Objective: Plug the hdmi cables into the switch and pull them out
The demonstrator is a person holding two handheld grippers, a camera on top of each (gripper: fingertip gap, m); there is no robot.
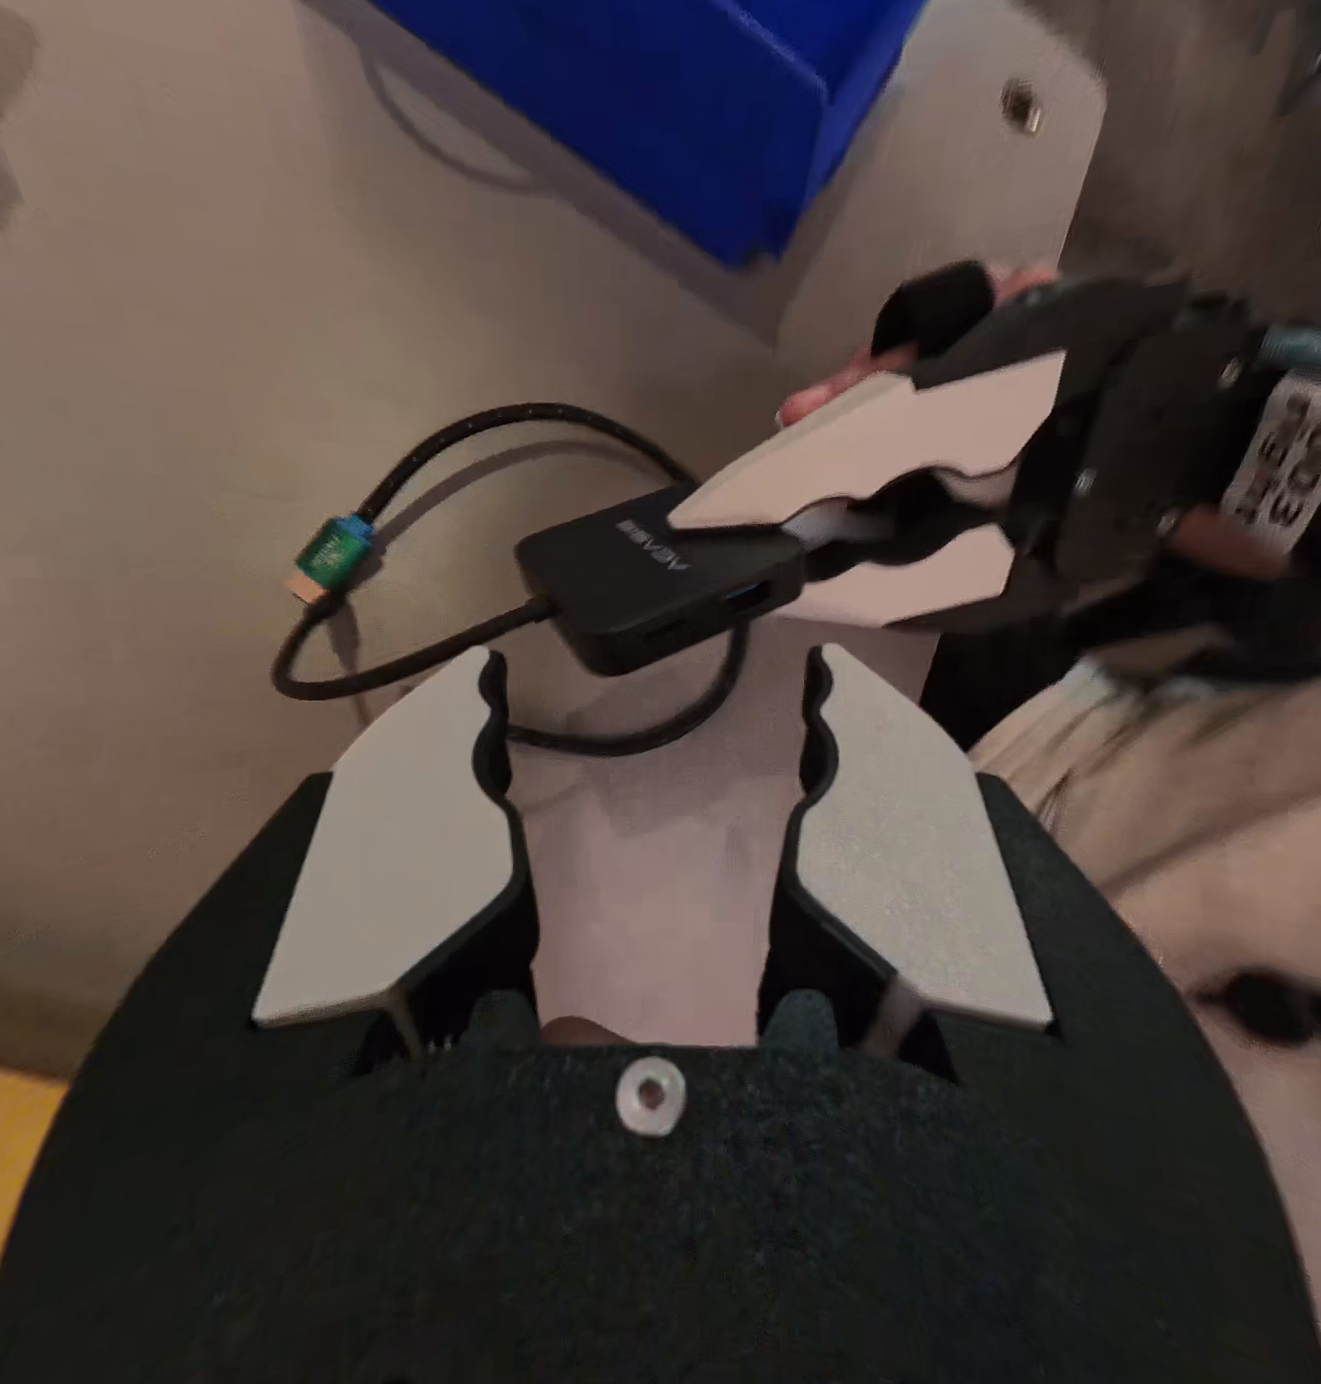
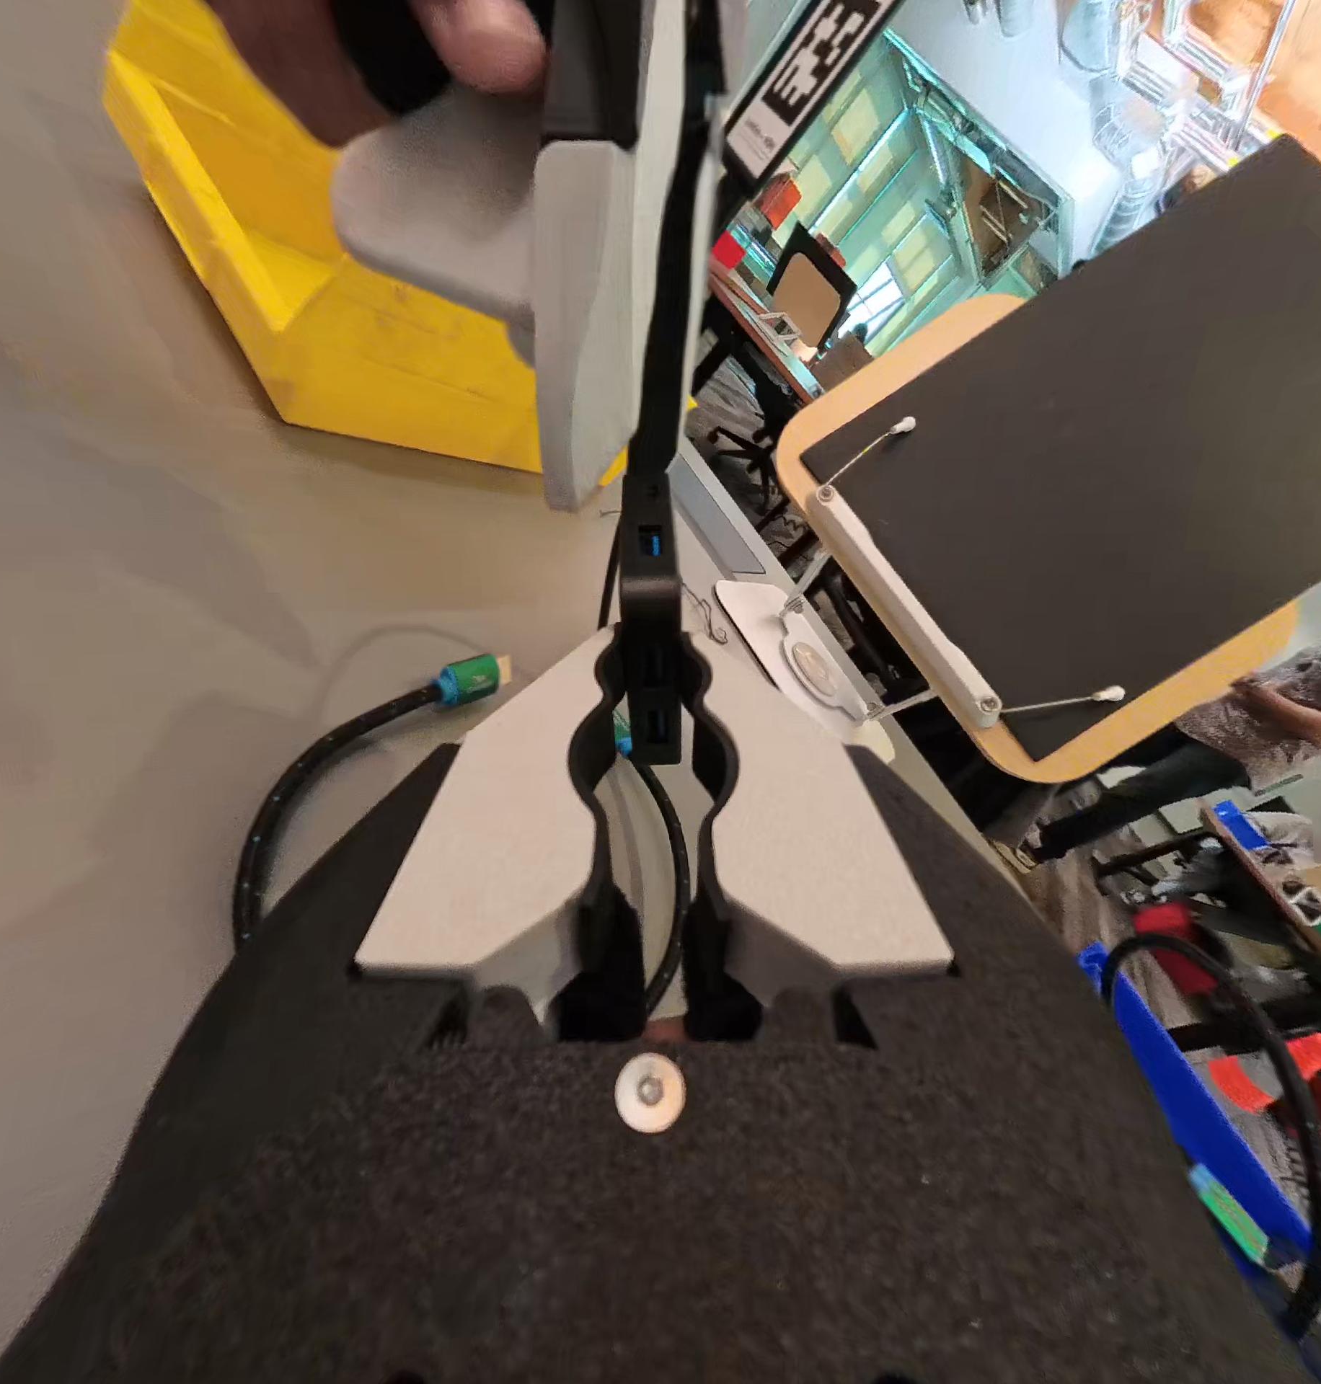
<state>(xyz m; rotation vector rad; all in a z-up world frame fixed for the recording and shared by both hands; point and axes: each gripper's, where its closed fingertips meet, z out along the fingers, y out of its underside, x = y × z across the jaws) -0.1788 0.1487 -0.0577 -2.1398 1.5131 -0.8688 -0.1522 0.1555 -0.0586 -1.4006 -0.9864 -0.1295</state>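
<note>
The black switch [image 1: 665, 577] is held off the beige table by my right gripper [image 1: 732, 562], which reaches in from the right and is shut on its right end. In the right wrist view the switch [image 2: 648, 599] stands edge-on between the right gripper's [image 2: 651, 644] fingers, its ports facing the camera. A black braided HDMI cable [image 1: 493, 423] lies looped on the table, its green plug [image 1: 331, 550] free and unplugged; the plug also shows in the right wrist view [image 2: 472, 678]. My left gripper [image 1: 654, 659] is open and empty just below the switch.
A blue bin [image 1: 642, 112] stands at the back of the table [image 1: 155, 374]. A yellow bin [image 2: 328, 299] sits beyond the left gripper's finger [image 2: 590, 337]. A black board [image 2: 1092, 449] and another blue bin with cables [image 2: 1182, 1108] are off the table's right edge. Both grippers' tips are close together, under 4 cm apart.
</note>
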